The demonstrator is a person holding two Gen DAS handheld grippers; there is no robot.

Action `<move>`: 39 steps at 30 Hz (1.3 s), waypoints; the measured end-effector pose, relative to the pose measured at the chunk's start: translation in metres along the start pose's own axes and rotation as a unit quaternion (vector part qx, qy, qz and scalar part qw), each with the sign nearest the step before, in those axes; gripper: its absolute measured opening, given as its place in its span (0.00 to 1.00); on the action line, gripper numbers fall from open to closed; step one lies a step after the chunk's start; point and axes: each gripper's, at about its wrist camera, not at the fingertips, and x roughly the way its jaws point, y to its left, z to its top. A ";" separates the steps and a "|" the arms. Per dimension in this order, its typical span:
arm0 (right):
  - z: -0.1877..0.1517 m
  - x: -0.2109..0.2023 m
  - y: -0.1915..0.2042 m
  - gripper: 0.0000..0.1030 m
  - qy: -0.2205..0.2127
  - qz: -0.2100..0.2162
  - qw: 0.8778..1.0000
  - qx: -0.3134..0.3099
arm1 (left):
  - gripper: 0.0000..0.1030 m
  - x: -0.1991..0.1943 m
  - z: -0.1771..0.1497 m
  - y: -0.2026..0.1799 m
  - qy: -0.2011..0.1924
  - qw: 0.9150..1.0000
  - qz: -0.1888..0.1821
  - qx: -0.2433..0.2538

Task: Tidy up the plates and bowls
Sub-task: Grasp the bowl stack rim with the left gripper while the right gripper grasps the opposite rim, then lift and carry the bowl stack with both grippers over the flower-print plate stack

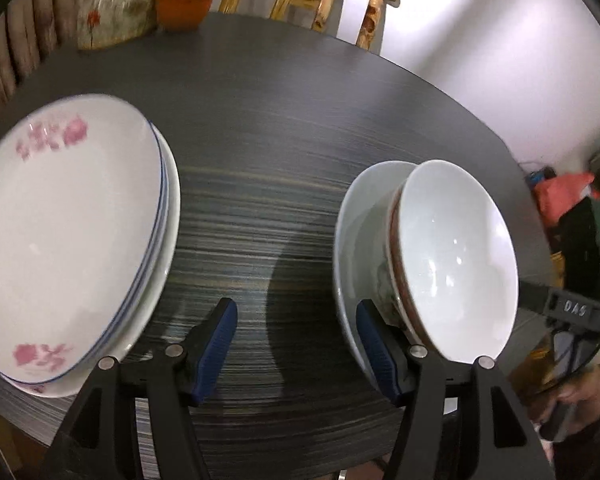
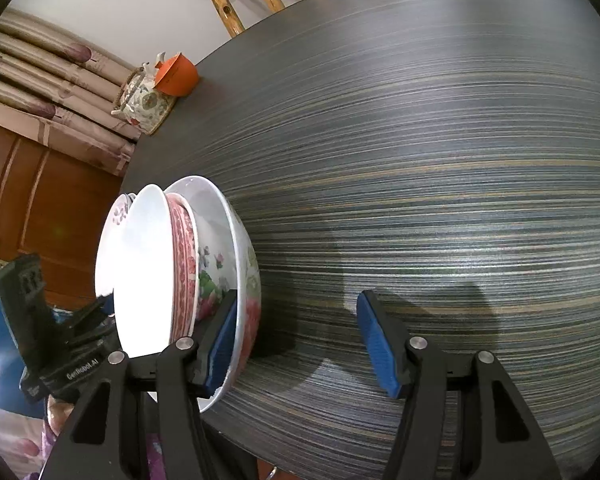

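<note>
Left tool (image 1: 296,344), jaws apart and empty, beside nested white porcelain bowls (image 1: 452,256); right tool (image 2: 298,340) likewise gaping; lettering "GenRobot.AI".

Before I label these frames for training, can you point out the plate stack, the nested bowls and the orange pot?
plate stack (image 1: 72,216), left wrist view, top plate's centre
nested bowls (image 1: 456,256), left wrist view, top bowl's inside
orange pot (image 1: 184,2), left wrist view, its side
</note>
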 end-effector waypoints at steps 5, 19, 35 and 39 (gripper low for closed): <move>0.000 0.000 0.003 0.36 0.000 0.021 1.000 -0.001 | 0.61 0.001 0.003 0.004 0.008 1.000 -0.011 -0.009; 0.000 -0.001 0.015 0.11 0.000 0.046 0.999 -0.021 | 0.14 -0.006 0.003 -0.009 0.000 0.999 -0.035 0.016; -0.008 -0.004 0.017 0.12 0.001 0.051 0.998 -0.028 | 0.13 -0.009 0.002 -0.018 0.007 1.000 -0.024 0.008; -0.013 -0.005 0.016 0.12 0.002 0.055 0.998 -0.026 | 0.13 -0.007 0.008 -0.021 0.008 1.000 -0.022 0.008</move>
